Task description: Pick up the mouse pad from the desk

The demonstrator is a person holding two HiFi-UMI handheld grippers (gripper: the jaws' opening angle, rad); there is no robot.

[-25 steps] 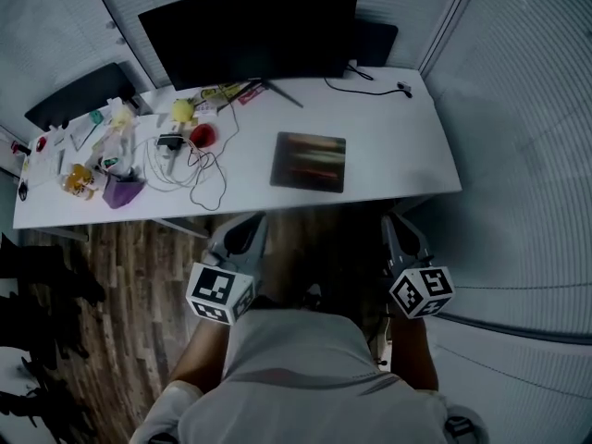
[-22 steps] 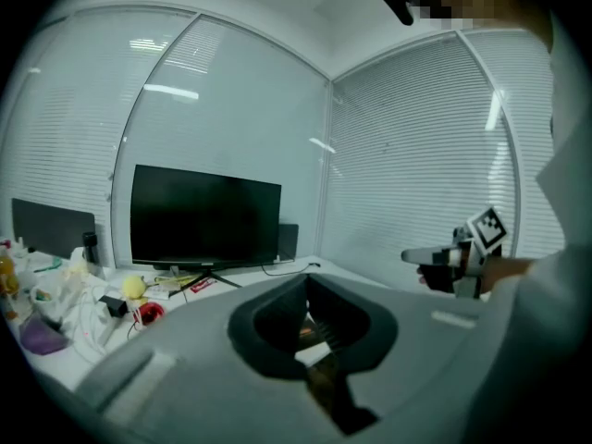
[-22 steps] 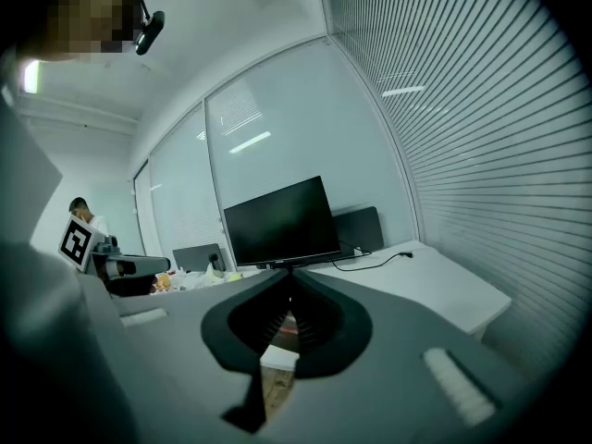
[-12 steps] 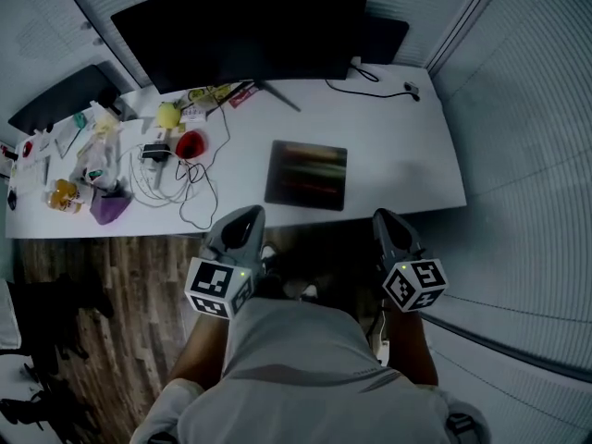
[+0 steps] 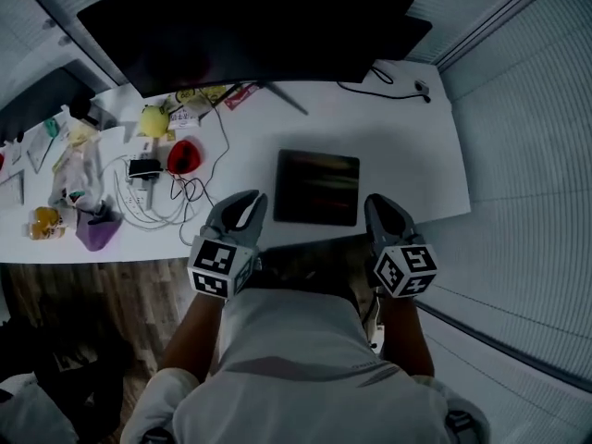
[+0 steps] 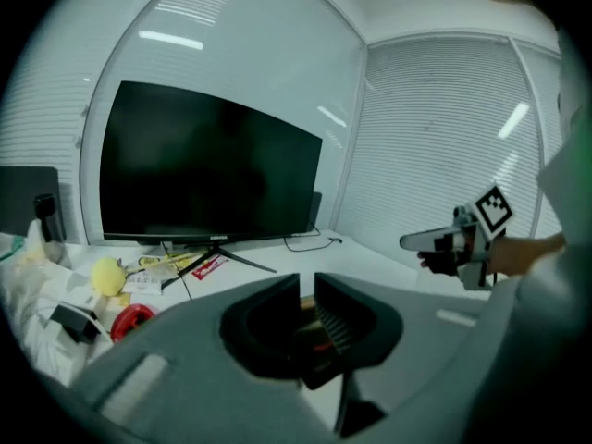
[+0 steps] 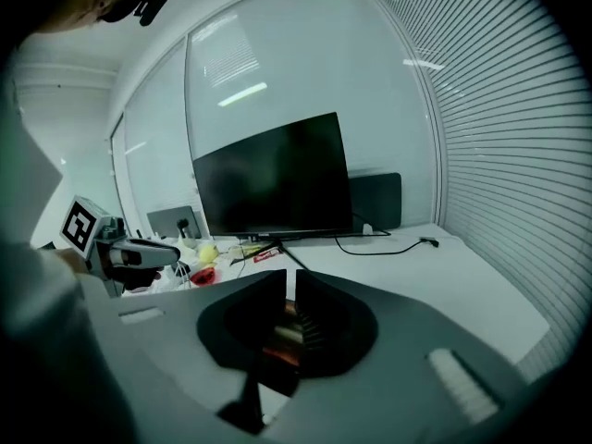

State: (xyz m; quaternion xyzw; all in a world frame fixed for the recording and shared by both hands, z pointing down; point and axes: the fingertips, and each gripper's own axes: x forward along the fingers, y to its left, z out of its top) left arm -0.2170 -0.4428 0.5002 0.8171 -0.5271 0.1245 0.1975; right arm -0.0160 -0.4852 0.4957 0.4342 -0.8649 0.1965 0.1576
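Beside the mouse pad (image 5: 317,187), empty fingers (image 6: 347,311) are opening.

right half of the desk (image 5: 412,151) is bare, an open lane from the near edge to the back. mouse pad (image 5: 317,187) lies flat near the front edge, with bare desk on its left, right and behind it. left third is the blocker: white cables (image 5: 139,202), red thing (image 5: 183,155), yellow ball (image 5: 154,120), purple thing (image 5: 96,231), plastic bag (image 5: 74,169). a dark cable loop (image 5: 191,194) comes nearest the pad but is clear of it. monitor (image 5: 250,26) overhangs the back, with its stand leg (image 5: 285,97) splayed behind the pad. black cable (image 5: 379,88) at the back right corner. blinds wall (image 5: 527,155) runs close along the right end.
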